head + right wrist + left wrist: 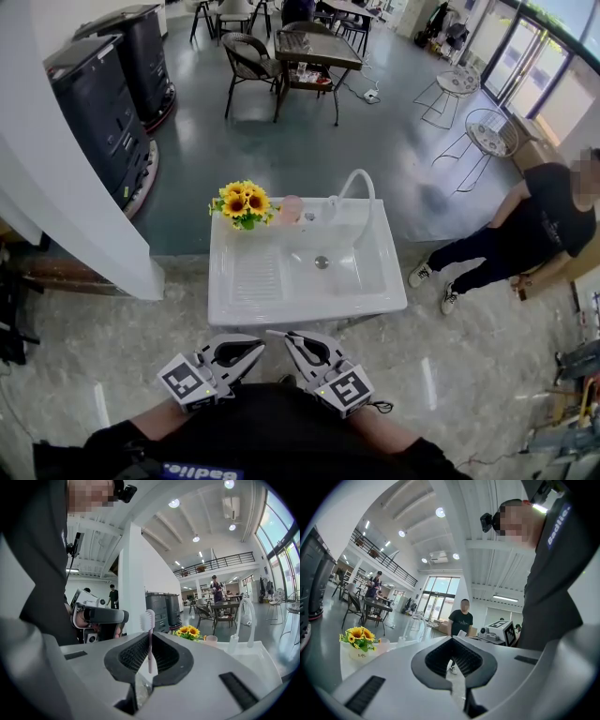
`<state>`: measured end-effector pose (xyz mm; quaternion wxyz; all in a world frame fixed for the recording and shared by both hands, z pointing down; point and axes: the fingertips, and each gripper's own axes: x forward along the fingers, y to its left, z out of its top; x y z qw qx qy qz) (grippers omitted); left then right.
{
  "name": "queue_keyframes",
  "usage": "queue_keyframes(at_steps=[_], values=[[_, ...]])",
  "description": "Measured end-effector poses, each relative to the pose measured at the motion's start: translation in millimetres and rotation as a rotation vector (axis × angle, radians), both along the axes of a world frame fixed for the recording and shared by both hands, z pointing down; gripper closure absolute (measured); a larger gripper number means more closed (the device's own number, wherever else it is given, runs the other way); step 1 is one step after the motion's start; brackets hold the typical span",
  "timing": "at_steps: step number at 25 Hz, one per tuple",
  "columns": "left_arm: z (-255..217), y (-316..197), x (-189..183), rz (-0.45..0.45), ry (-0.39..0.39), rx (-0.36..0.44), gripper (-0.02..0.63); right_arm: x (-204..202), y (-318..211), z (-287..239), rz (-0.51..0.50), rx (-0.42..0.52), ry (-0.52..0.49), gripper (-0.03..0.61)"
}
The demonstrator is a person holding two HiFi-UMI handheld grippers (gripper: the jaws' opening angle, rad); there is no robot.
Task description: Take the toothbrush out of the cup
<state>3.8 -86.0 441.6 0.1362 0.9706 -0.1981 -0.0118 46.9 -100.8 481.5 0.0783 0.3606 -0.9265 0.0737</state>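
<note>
Hovering at 6 o'clock, just off the white sink's (309, 302) near edge, the left gripper (247, 351) is closed on nothing. Sunflowers (243, 202) and the pink cup (292, 209) stand along the far rim around 12 o'clock. The right gripper (292, 344) pinches the toothbrush (149, 639) upright, well apart from the cup.

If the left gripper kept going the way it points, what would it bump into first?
Nothing near, it seems: the left gripper aims past the sink, over open floor, toward a distant person. Depth is unclear.
</note>
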Motion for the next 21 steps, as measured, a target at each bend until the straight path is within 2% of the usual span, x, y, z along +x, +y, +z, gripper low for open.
queue_keyframes(at_steps=[7,21], values=[[5,6,0,0.004,-0.004,-0.003,0.614,0,5,-2,0.003,-0.023,0.001,0.549],[6,6,5,0.002,-0.006,0.001,0.614,5,4,0,-0.006,-0.006,0.001,0.549]])
